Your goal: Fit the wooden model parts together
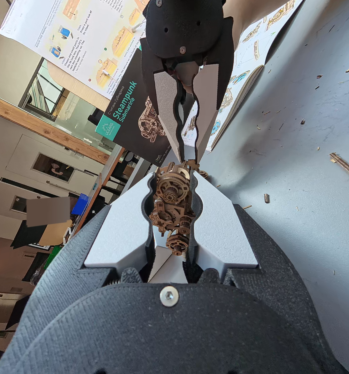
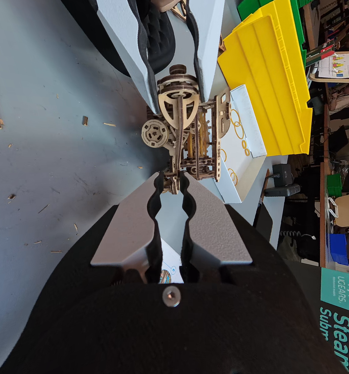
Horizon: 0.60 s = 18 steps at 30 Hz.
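A part-built wooden model (image 1: 172,194) with gears, wheels and yellow rubber bands is held above the grey table (image 1: 291,202). My left gripper (image 1: 173,176) is shut on its round geared end, with both dark pads pressed on its sides. It also shows in the right wrist view (image 2: 178,105), clamped on the model (image 2: 194,145). My right gripper (image 2: 170,175) is shut on a small notched wooden part (image 2: 170,172) at the model's opposite end. In the left wrist view the right gripper (image 1: 189,158) comes in from above and pinches that part (image 1: 192,163).
A yellow bin (image 2: 266,91) and a white shallow box (image 2: 250,125) holding yellow rubber bands stand to the right. The dark kit box (image 1: 133,113), an open booklet (image 1: 244,66) and an instruction sheet (image 1: 78,40) lie behind. A wooden strip (image 1: 345,170) and wood splinters lie on the table. Spacing between my two grippers at the tips: around 6 cm.
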Tool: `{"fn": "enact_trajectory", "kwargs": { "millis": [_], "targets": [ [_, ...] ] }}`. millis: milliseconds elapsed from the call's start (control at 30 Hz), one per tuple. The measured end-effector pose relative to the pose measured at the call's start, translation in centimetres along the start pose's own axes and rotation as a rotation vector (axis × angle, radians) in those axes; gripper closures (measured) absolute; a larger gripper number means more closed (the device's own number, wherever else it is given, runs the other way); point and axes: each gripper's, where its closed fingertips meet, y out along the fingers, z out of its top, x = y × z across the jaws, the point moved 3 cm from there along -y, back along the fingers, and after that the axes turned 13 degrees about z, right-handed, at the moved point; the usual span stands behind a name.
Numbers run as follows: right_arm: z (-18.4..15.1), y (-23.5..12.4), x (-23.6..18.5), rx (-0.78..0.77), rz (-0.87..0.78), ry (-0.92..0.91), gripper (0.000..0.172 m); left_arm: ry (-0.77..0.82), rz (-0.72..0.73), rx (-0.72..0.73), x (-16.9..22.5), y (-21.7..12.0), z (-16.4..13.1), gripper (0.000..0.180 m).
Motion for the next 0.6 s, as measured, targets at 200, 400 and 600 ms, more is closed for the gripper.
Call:
{"fn": "enact_trajectory", "kwargs": {
  "millis": [200,400,600],
  "targets": [
    [0.07,-0.03,0.01,0.006,-0.006,-0.003,0.158,-0.007,0.006,-0.001,-0.09,0.06,-0.03,0.150],
    [0.07,-0.02,0.10,0.014,-0.015,-0.003,0.158,-0.014,0.010,-0.003,-0.18,0.11,-0.09,0.150],
    [0.10,-0.02,0.13,0.018,-0.019,-0.005,0.158,-0.017,0.011,-0.002,-0.20,0.13,-0.08,0.149]
  ]
}}
